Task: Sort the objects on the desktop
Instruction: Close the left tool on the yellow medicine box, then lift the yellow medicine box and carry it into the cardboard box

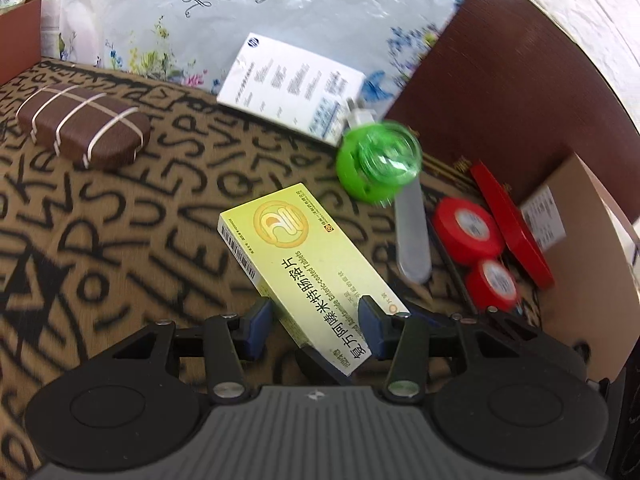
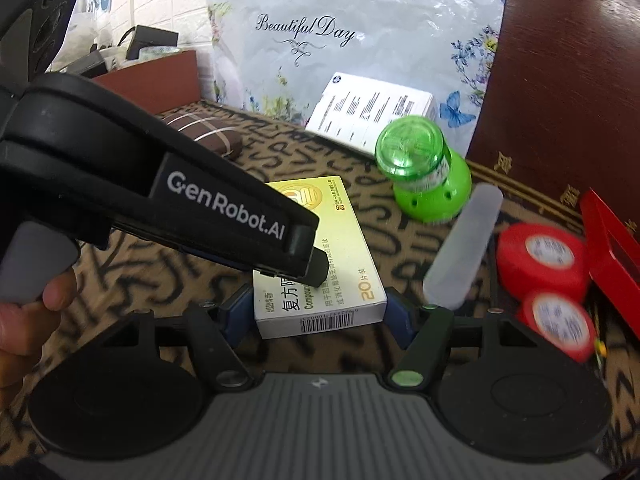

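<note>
A yellow medicine box (image 1: 304, 256) lies askew on the letter-patterned cloth (image 1: 120, 240). My left gripper (image 1: 316, 316) is shut on its near end, one blue pad against each long side. In the right wrist view the same box (image 2: 332, 248) shows its barcode end between the blue pads of my right gripper (image 2: 316, 316), which press on both sides. The left gripper (image 2: 316, 268) reaches in from the left over the top of the box, held by a hand (image 2: 24, 320).
A green plug-in device (image 1: 376, 164) and a frosted plastic tube (image 1: 412, 236) lie just beyond the box. Two red tape rolls (image 1: 468, 232), a red box (image 1: 512, 224) and a cardboard box (image 1: 592, 264) sit right. Brown case (image 1: 84, 128) left; white box (image 1: 292, 88) and floral bag (image 1: 280, 20) behind.
</note>
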{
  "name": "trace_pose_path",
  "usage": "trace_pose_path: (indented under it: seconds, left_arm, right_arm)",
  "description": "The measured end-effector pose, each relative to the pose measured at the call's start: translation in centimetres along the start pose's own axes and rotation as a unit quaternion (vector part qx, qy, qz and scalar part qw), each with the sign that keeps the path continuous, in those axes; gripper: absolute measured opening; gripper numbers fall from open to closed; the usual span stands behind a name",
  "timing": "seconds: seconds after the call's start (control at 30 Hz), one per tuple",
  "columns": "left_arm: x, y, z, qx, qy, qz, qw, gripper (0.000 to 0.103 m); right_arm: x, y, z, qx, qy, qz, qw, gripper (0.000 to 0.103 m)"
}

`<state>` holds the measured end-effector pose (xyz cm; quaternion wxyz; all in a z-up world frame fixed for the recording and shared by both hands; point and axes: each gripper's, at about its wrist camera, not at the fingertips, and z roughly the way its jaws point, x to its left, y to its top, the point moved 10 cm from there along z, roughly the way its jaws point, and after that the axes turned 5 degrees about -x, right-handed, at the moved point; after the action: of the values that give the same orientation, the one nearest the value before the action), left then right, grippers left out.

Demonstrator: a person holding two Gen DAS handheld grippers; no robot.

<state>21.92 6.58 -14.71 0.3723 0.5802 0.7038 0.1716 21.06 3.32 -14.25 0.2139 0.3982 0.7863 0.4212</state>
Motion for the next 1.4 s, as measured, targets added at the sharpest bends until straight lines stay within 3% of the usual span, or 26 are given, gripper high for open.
trace_pose_path:
  seconds: [0.27, 0.83, 1.03, 1.2, 1.4]
  left_arm:
    - [-2.4, -4.7, -2.8, 0.021, -0.019, 0.004, 0.9996, 0.050]
    - [-9.2, -13.5, -7.5, 0.064, -0.069, 0.052, 0.9942, 0.051]
    - [-9.1, -13.5, -7.6, 0.063, -0.050, 0.049, 0.9955, 0.054]
    - [-8.4, -12.6, -7.3, 0.060, -0.028, 0.033, 0.9973, 0.059]
    - [-9.1, -12.5, -6.5, 0.056, -0.027, 0.048, 0.9969, 0.067]
  right_arm:
    - [0.7, -3.4, -5.1, 0.014, -0.007, 0.021, 1.000, 0.067]
    - [0.9, -10.9, -16.1, 0.017, -0.067, 0.076, 0.995, 0.066]
    - [1.3, -12.1, -18.3, 0.010, -0.065, 0.088, 0.994, 0.065]
    - [0.9, -11.8, -18.1, 0.002, -0.067, 0.101, 0.993, 0.072]
    - [0.6, -11.5, -17.5, -0.001, -0.064, 0.100, 0.993, 0.073]
